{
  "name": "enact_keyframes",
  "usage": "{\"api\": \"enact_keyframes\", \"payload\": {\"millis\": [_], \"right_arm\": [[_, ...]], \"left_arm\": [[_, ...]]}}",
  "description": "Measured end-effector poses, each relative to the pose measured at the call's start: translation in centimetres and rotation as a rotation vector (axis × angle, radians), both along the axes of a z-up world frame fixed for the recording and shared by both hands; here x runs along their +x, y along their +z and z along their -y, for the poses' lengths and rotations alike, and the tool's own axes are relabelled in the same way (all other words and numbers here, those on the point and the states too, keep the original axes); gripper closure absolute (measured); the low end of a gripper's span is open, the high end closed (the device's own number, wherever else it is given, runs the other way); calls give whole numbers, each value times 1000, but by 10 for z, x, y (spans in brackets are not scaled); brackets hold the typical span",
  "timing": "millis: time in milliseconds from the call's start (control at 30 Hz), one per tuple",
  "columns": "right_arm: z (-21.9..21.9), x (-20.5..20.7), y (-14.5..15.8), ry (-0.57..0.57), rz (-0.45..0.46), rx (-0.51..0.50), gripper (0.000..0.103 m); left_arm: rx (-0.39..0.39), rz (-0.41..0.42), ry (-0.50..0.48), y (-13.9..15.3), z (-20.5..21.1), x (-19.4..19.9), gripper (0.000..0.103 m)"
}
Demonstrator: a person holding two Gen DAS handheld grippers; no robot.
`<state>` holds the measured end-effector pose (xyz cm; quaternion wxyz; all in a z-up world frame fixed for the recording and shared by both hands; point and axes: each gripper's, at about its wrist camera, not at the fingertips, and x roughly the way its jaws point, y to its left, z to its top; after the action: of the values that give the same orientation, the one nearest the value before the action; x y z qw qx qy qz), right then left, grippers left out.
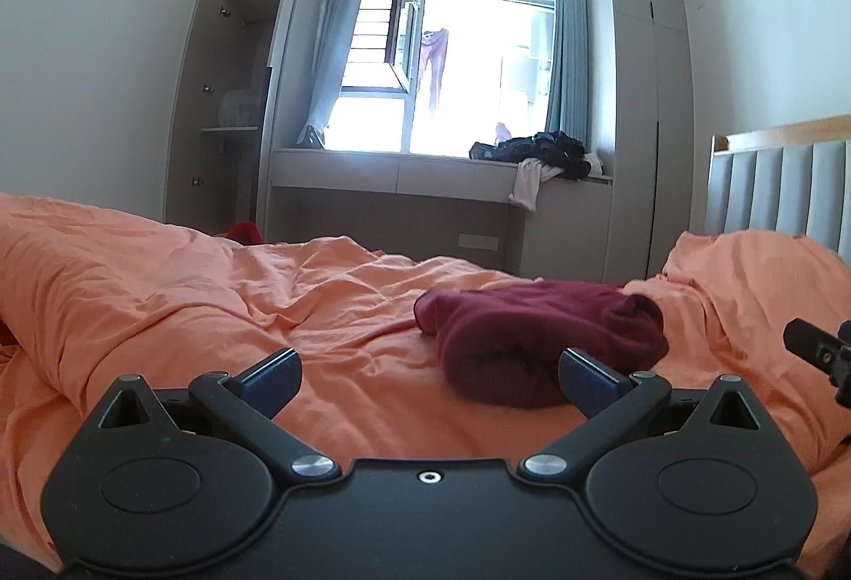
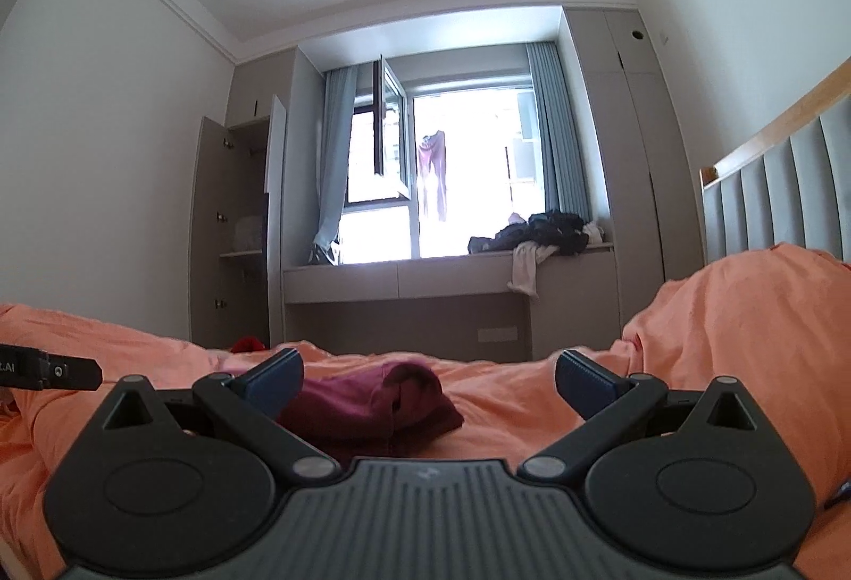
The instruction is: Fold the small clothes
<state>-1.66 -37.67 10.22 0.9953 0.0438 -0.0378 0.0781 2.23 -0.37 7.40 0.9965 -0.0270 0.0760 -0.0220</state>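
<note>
A dark red garment [image 1: 537,341] lies bunched in a compact heap on the orange bedsheet [image 1: 223,309]. My left gripper [image 1: 428,380] stands open just in front of the heap, its right finger beside the cloth's near edge, nothing held. In the right wrist view the same garment [image 2: 383,399] sits low and left of centre, partly hidden behind the left finger. My right gripper [image 2: 428,380] is open and empty above the sheet [image 2: 510,394]. Part of the right gripper [image 1: 819,351] shows at the left view's right edge, and part of the left gripper [image 2: 48,371] shows at the right view's left edge.
A raised orange pillow [image 2: 744,325] lies against the grey padded headboard [image 2: 782,202] at right. Beyond the bed stand a window bench with a pile of dark clothes [image 1: 537,149] and an open wardrobe [image 1: 228,101]. A red item [image 1: 245,232] peeks over the bed's far edge.
</note>
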Motion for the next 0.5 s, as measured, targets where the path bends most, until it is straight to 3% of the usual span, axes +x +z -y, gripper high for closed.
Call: {"api": "enact_keyframes", "payload": {"millis": [500], "right_arm": [[-1,3,-19,-8,-144,-40,0]], "left_arm": [[24,-70,-37,-34,5,11,0]]}}
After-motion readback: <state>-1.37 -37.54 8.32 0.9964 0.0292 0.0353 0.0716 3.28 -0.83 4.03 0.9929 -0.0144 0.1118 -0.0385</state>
